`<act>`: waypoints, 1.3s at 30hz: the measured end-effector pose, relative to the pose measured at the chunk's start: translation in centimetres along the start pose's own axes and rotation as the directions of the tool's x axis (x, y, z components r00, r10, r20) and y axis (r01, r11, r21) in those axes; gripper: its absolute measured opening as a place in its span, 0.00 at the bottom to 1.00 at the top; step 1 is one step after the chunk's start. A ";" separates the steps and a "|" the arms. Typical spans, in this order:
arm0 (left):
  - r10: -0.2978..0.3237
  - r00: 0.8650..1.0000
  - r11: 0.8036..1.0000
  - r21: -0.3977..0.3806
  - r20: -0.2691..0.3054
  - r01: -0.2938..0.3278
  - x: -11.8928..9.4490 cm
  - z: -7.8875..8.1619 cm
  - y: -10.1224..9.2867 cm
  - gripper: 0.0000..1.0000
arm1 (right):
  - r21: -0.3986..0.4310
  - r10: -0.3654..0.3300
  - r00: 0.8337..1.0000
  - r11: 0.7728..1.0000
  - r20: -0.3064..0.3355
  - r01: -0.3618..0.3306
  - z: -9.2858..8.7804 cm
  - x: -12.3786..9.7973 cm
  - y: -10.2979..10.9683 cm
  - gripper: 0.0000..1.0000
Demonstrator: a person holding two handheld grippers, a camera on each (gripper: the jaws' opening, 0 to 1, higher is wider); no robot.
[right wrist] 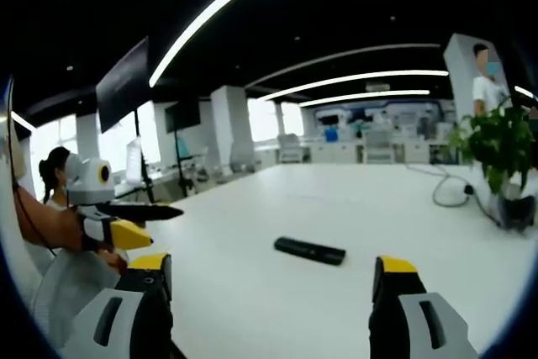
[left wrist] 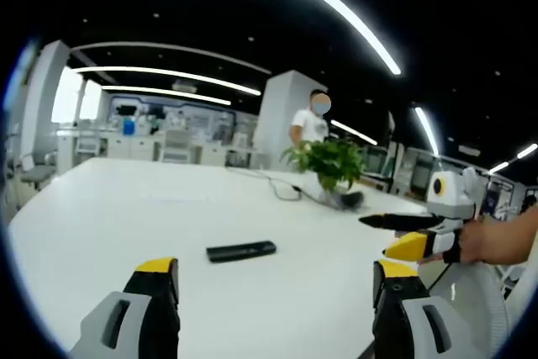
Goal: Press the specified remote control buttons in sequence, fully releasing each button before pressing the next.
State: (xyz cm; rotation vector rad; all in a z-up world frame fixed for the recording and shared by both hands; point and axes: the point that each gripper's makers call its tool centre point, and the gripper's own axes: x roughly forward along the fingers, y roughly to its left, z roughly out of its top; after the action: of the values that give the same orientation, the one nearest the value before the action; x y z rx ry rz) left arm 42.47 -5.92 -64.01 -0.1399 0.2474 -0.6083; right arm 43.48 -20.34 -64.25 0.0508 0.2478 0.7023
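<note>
White counter [left wrist: 126,208] runs wide ahead of both sets of jaws, and the black remote control [left wrist: 241,250] lies flat on it, just beyond and between your left gripper [left wrist: 273,287] jaws, which gape wide and hold nothing. Same with your right gripper [right wrist: 273,287]: spread, empty, remote well ahead. Pick one tip, close those jaws for a firm point, come down squarely, then lift clear. Buttons are too small to read.
</note>
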 end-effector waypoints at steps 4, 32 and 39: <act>0.001 1.000 1.000 0.002 0.000 -0.001 0.0 0.0 0.0 0.99 | -0.004 -0.007 1.000 1.000 -0.002 0.007 0.0 0.0 -0.2 0.99; -0.029 0.999 1.000 -0.003 -0.024 0.029 0.2 -0.4 -0.6 0.99 | -0.083 0.007 1.000 0.997 -0.025 -0.009 -0.3 0.3 0.2 0.99; -0.039 0.999 0.999 -0.005 -0.025 0.039 0.3 -0.3 -0.7 0.99 | -0.086 0.019 0.999 0.996 -0.027 -0.022 -0.2 0.5 0.6 0.99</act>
State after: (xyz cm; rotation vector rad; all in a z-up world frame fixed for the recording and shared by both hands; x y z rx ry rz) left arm 42.27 -6.71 -64.21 -0.1414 0.2702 -0.6487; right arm 43.43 -19.61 -64.45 -0.0379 0.2418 0.7337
